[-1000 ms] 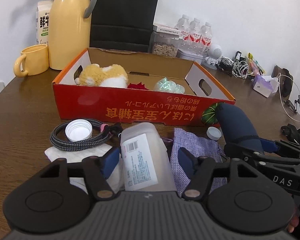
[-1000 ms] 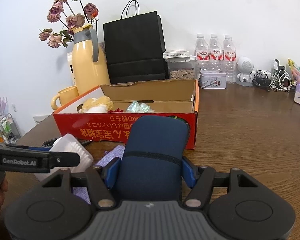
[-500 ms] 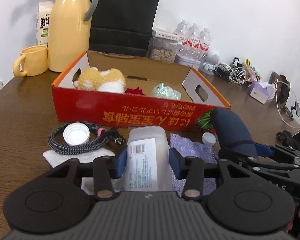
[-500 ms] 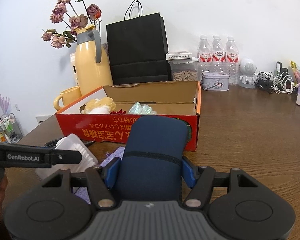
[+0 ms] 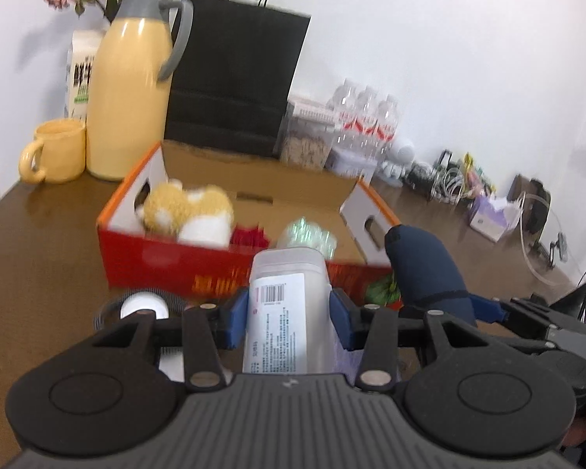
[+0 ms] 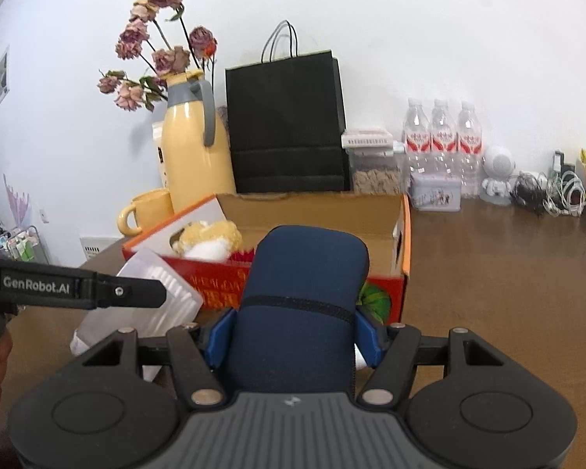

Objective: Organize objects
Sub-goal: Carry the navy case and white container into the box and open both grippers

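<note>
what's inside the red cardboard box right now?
Inside the red cardboard box: a yellow-and-white plush toy, something red and a clear crinkly wrapped item. The front wall and the two held objects hide part of the floor; the right side looks bare.

— Bright, even, soft light; hard to say from where, perhaps overhead. Pale shadows on the white wall (image 6: 410, 39).

— Left wrist view smeared by motion: red box (image 5: 168, 262) and plush toy (image 5: 187, 211) blurred. Right wrist view sharper. Fisheye bending and dark corners in both. Faint sheen on the counter (image 6: 508, 273).
</note>
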Tool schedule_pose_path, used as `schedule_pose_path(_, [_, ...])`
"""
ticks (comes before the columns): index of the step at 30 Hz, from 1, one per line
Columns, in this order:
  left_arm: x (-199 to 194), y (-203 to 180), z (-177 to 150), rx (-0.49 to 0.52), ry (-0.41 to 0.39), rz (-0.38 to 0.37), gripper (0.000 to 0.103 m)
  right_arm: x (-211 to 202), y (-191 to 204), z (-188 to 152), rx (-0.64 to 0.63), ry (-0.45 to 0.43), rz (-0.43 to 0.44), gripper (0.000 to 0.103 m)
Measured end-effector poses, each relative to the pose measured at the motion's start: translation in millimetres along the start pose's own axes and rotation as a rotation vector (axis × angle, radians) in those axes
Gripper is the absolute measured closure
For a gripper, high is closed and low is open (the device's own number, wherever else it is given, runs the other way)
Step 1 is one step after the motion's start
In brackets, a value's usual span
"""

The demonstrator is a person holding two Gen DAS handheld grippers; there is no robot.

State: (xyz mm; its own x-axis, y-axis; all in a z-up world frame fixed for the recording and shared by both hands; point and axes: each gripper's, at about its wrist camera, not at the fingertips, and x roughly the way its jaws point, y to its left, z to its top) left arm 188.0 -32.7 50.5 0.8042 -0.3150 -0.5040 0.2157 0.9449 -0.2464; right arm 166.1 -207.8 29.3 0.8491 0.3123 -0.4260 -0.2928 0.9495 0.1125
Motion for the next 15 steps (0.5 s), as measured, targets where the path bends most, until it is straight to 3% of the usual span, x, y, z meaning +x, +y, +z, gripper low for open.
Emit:
schedule_pose_path(9, [14,-7,56,0.01,-0.117,0.005,0.058,17,0,50,-0.032,-0.091,0.012,0.04])
schedule_pose_path(15, [49,-4,82,-0.008,-0.131,0.024,0.058,53,-10,82,-0.031,-0.105,-0.009,0.04])
